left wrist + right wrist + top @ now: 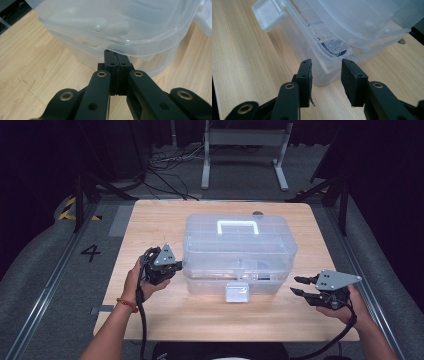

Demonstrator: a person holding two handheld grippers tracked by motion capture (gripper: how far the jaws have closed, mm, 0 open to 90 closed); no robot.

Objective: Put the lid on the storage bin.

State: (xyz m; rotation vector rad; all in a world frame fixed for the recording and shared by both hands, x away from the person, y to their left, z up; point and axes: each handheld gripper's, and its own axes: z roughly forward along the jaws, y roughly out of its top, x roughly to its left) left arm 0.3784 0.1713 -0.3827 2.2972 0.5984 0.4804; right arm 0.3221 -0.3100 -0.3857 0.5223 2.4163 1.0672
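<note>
My left hand-held gripper (117, 65), jaws closed on nothing, presses the clear plastic lidded storage box (239, 251) ahead; my right hand-held gripper (326, 72) waits agape beside it. Box unopened, front latch (237, 292) untouched.

Clear plastic box (239, 254) on wooden table (210, 315)

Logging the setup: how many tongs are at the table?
2. The left tongs sit shut against the clear box's left side; the right tongs are open, off its right end.
</note>
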